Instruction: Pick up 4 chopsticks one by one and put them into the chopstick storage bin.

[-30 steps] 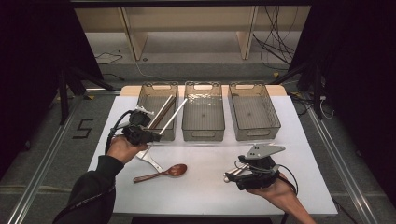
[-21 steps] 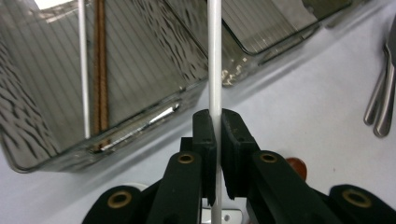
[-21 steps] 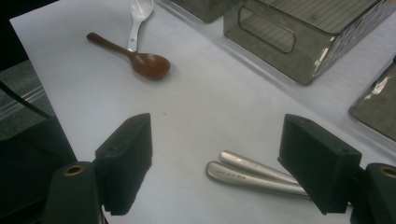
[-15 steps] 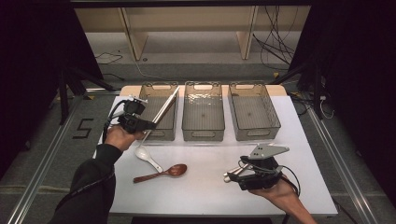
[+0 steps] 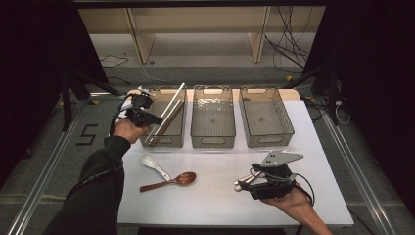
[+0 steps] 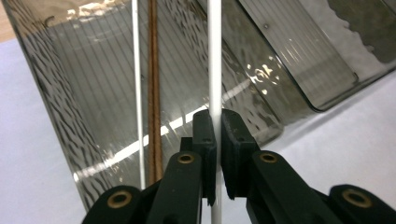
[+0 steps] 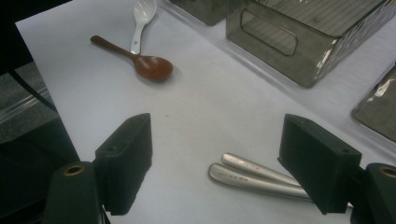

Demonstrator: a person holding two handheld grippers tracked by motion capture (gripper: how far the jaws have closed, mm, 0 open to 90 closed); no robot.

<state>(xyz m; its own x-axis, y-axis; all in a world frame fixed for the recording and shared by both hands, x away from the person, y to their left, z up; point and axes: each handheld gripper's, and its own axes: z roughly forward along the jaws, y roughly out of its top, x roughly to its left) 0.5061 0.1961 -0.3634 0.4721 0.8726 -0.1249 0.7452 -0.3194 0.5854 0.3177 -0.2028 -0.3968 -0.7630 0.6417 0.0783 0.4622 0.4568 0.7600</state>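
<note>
My left gripper [image 5: 148, 117] [image 6: 217, 125] is shut on a white chopstick [image 5: 172, 99] [image 6: 214, 70], holding it slanted over the left bin [image 5: 166, 142]. Inside that bin lie a second white chopstick [image 6: 137, 93] and brown chopsticks [image 6: 153, 93]. Near the table's front right, my right gripper [image 5: 246, 184] [image 7: 219, 135] stands open and low over the white tabletop. Two metal utensil handles [image 7: 252, 175] lie between its jaws, untouched by the pads. A white spoon [image 5: 152, 162] [image 7: 141, 18] and a brown wooden spoon [image 5: 172, 181] [image 7: 140, 60] lie on the table at front left.
Three clear grey bins stand in a row at the back of the table: the left one, a middle bin [image 5: 213, 142] and a right bin [image 5: 266, 142]. Table edges fall off to dark floor on both sides. Wooden shelving and cables lie beyond the far edge.
My left gripper has carried the white chopstick farther back along the left bin's left side. The right gripper has stayed put.
</note>
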